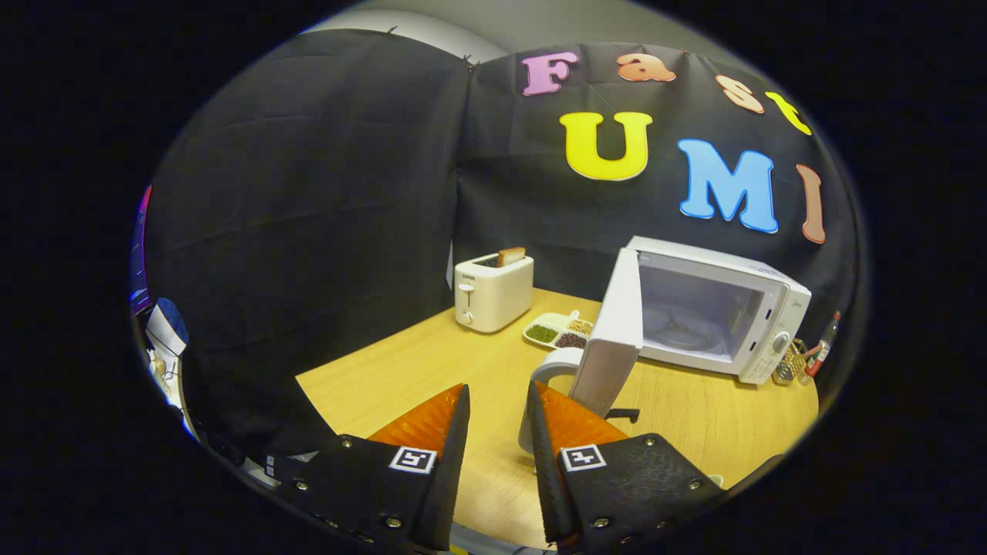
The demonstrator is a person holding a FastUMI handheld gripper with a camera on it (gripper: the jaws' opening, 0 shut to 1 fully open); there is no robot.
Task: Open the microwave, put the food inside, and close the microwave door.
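The gripper [499,405] is seen nearest the camera, its two fingers held apart with a narrow strip of bare wooden table [401,362] showing between them; nothing is clamped. A white mug-like cup [549,371] is found just beyond the right finger, at about one o'clock from the fingertips, partly hidden by that finger and by the microwave door [617,331]. Whether the cup is touched by the finger cannot be told.

The door is swung wide open and stands edge-on just ahead of the fingers, at one o'clock. The microwave [725,308] itself is placed farther off at about two o'clock, its cavity exposed and a glass turntable visible inside; no food can be made out within it. A divided tray of beans and grains [559,330] lies on the table at twelve o'clock from the fingertips, between the microwave door and a white toaster [493,293]. A slice of bread [511,256] is seen standing in the toaster's slot. Small bottles and a jar [806,358] are grouped at the microwave's right, at three o'clock.
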